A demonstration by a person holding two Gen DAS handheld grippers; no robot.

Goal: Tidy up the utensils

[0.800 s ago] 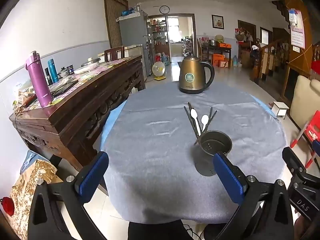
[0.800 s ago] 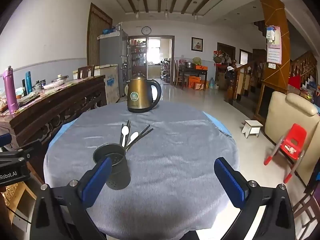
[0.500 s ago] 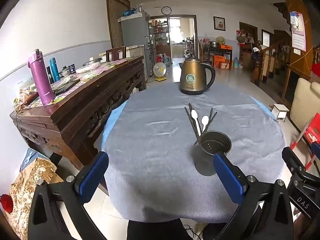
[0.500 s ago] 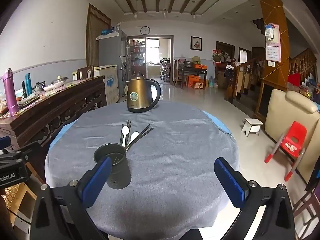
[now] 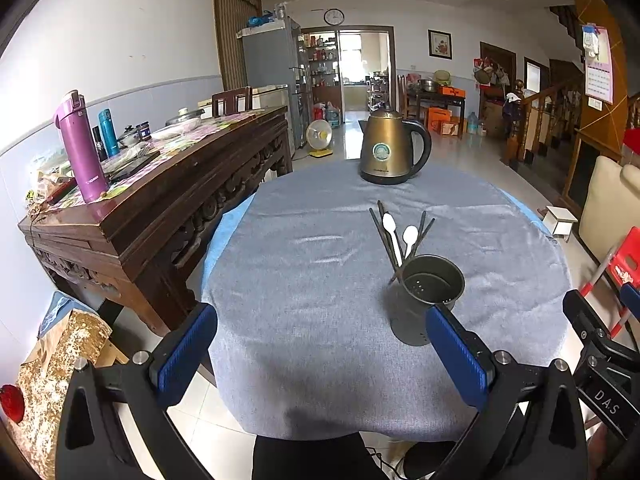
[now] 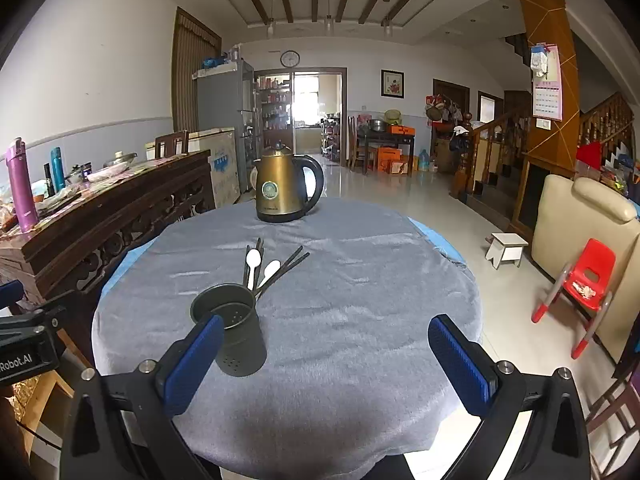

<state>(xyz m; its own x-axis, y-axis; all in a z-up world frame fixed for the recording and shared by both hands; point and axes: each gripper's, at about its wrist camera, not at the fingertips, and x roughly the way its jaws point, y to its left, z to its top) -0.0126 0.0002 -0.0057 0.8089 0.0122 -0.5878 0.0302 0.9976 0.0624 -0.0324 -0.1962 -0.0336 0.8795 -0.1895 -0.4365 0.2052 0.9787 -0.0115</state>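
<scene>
Utensils (image 5: 398,236), spoons and chopsticks, lie mid-counter just beyond empty dark holder (image 5: 430,298). Left tongs (image 5: 320,354) and right tongs (image 6: 326,364) gape wide at near edge, gripping nothing.

A: The near ends of the utensils vanish behind the dark holder (image 5: 430,292); from the left wrist I can't count the chopsticks (image 5: 384,232) for sure.

B: Same on the right wrist. And the left finger (image 6: 194,364) covers the holder's near-left side.

A: On my side the right finger (image 5: 456,350) overlaps the holder's lower right. The table's near rim runs behind both grippers.

B: Kettle (image 6: 282,190) badge, can you read it?

A: Too small. The wall calendar (image 6: 546,84) print too.

B: The other gripper's body is cut off at the frame edge in each view, only its lettering half shows.
</scene>
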